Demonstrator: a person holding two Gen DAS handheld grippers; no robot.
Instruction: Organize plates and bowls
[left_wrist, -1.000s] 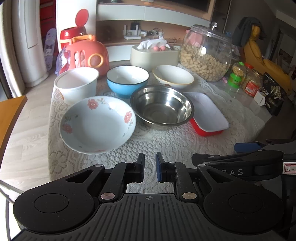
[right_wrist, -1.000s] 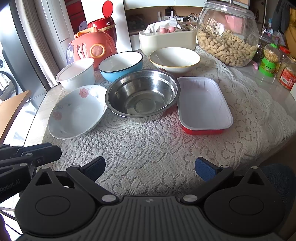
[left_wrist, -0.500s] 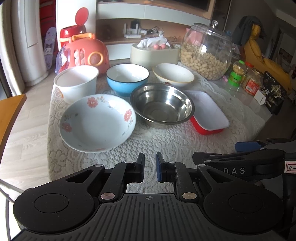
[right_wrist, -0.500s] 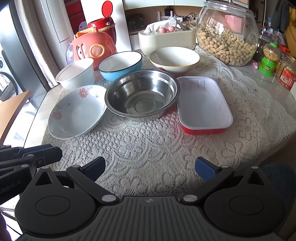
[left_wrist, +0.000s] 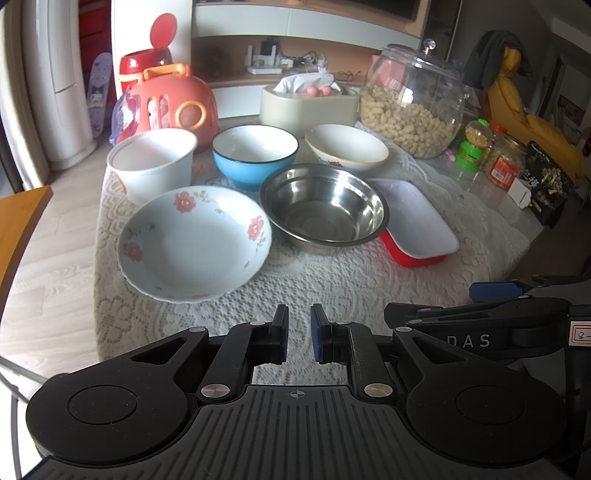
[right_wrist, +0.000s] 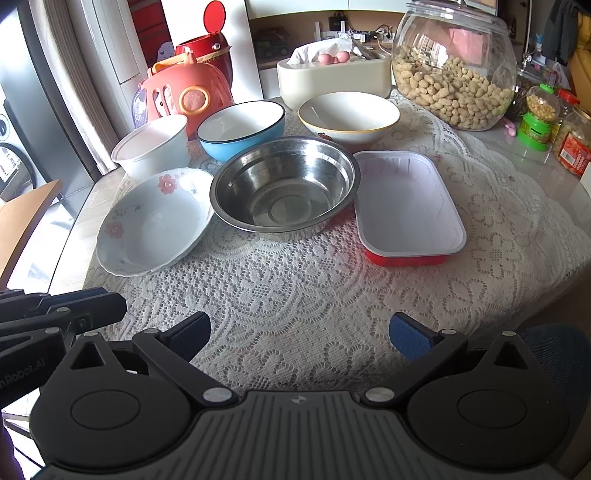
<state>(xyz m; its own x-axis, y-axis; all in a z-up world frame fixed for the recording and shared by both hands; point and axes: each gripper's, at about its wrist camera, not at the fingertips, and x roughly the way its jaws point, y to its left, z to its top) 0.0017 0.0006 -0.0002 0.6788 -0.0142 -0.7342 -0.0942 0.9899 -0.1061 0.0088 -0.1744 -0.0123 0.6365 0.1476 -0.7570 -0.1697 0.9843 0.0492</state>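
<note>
- Little has moved since the earlier frames: dishes sit where they were; both views have crept slightly closer to the table, nothing more.
- Left gripper: fingers nearly together, a narrow gap between the pads, nothing held. It hovers over the near edge of the lace cloth, short of the floral plate.
- Right gripper: fingers spread wide, empty, aimed at the steel bowl. Likely readied for a wide rim.
- Dishes all lie unstacked on the cloth. Front row, left to right: floral plate, steel bowl, red tray. The bowl's rim appears to overlap the tray's edge; contact with the plate cannot be told.
- Back row: white tub, blue bowl, yellow-rimmed bowl.
- Behind them, clutter not for sorting: tissue box, peanut jar, pink toy case.
- Judgement: organizing has not started; nesting the bowls seems the obvious route.
- Risk: lace may snag or drag if a dish is slid, not lifted.
</note>
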